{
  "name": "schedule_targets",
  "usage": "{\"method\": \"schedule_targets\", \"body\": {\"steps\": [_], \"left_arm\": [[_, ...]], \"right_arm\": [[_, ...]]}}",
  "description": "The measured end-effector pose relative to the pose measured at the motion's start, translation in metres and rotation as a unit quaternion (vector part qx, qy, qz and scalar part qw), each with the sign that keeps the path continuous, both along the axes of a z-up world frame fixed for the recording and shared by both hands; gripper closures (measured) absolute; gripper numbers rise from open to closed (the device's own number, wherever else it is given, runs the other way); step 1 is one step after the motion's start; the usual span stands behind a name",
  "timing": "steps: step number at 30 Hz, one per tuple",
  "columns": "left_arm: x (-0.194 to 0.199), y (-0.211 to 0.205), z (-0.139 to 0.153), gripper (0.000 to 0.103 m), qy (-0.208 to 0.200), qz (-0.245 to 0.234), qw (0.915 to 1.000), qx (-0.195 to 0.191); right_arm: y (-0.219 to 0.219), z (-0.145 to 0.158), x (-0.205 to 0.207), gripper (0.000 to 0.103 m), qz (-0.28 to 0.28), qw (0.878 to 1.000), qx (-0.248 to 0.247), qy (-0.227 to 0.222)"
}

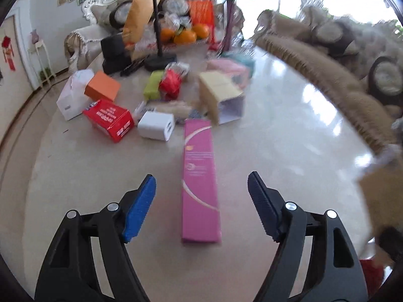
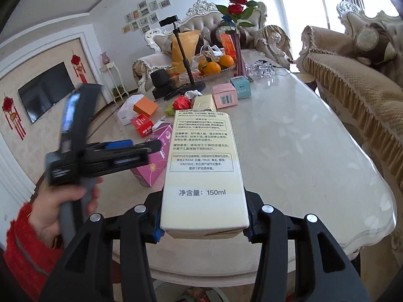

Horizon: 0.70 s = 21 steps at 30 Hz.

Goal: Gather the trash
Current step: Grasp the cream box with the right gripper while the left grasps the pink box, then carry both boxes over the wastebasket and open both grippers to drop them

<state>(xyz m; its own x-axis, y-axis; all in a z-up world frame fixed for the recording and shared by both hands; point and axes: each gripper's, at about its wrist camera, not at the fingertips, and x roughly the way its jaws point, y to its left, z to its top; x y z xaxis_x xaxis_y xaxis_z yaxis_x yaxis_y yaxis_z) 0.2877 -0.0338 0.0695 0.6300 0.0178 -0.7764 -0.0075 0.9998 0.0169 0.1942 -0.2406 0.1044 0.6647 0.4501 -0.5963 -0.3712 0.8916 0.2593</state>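
My left gripper [image 1: 201, 183] is open above the marble table [image 1: 277, 151], its blue fingers on either side of a long pink box [image 1: 200, 181] that lies flat; it does not touch the box. In the right wrist view the left gripper [image 2: 141, 148] hovers over the same pink box [image 2: 153, 166]. My right gripper [image 2: 204, 229] is shut on a tall cream box [image 2: 204, 166] with printed text and "150ml", held above the table's near edge.
More boxes lie further back: red [image 1: 109, 119], white [image 1: 156, 125], orange [image 1: 102, 89], green [image 1: 152, 88], yellow open box [image 1: 219, 98], pink [image 2: 225, 96], teal [image 2: 241, 86]. A phone stand [image 1: 158, 58], fruit tray [image 2: 212, 66], vase [image 2: 238, 50] and sofas surround.
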Motion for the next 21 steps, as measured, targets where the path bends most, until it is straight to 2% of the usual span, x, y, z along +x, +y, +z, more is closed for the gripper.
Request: {"method": "schedule_targets", "body": {"steps": [2, 4, 6, 8, 12, 15, 18, 21], "left_arm": [[0.012, 0.004, -0.014, 0.071, 0.027, 0.008, 0.9996, 0.0], [0.017, 0.009, -0.023, 0.075, 0.044, 0.011, 0.9989, -0.011], [0.014, 0.012, -0.022, 0.076, 0.042, 0.008, 0.9988, -0.022], [0.0, 0.016, -0.01, 0.076, 0.015, 0.002, 0.9989, -0.044], [-0.056, 0.025, 0.033, 0.076, -0.058, -0.023, 0.9955, -0.071], [-0.132, 0.029, 0.059, 0.076, -0.095, -0.074, 0.9899, -0.074], [-0.198, 0.03, 0.059, 0.076, -0.1, -0.104, 0.9872, -0.069], [-0.268, 0.028, 0.026, 0.076, -0.059, -0.122, 0.9884, -0.068]], "right_arm": [[-0.002, -0.001, -0.002, 0.059, 0.001, 1.0, 0.003, 0.0], [-0.005, -0.001, -0.004, 0.059, 0.0, 1.0, 0.006, 0.0], [-0.005, -0.002, -0.003, 0.059, -0.002, 1.0, 0.006, 0.0], [-0.007, -0.003, -0.005, 0.059, -0.004, 1.0, 0.009, 0.001], [-0.011, 0.0, -0.025, 0.059, 0.003, 1.0, 0.027, -0.003], [-0.015, 0.006, -0.062, 0.059, 0.031, 0.998, 0.051, -0.009], [-0.015, 0.005, -0.103, 0.059, 0.062, 0.996, 0.06, -0.008], [-0.012, -0.011, -0.145, 0.059, 0.089, 0.994, 0.062, 0.022]]}}
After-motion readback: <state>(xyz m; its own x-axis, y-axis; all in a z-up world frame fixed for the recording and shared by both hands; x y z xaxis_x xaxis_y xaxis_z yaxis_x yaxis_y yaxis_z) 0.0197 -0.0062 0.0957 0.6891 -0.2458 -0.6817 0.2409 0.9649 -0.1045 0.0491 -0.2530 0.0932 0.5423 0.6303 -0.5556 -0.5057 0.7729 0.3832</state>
